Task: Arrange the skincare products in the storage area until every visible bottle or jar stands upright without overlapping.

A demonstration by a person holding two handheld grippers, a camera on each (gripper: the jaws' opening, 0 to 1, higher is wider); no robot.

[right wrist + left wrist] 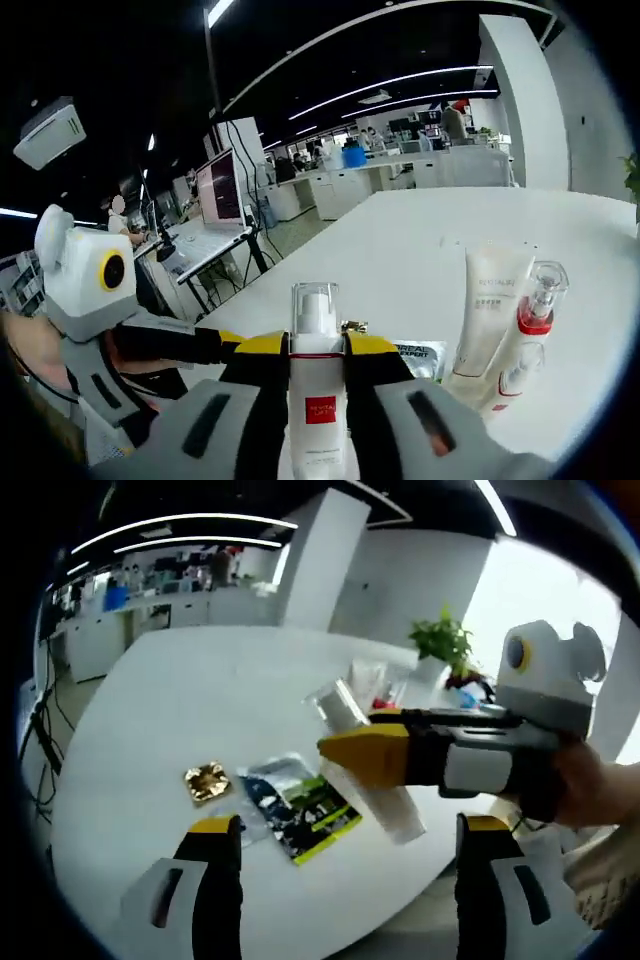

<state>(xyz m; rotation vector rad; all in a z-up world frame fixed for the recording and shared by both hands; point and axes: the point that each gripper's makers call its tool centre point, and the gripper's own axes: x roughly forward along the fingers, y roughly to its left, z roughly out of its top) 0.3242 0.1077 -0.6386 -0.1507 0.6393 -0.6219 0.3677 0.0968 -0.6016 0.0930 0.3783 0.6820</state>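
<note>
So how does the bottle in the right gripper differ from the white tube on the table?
The pump bottle is clamped in the right gripper; the white tube stands free on the table. The bottle carries a red square label, the tube only faint print. Both are white and upright.

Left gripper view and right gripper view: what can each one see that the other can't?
Left gripper view alone: a potted plant and a gold packet on the white table. Right gripper view alone: a white tube, a red-collared clear bottle and a monitor. Both: the table, the green sachet, and the pump bottle clamped in the right gripper.
</note>
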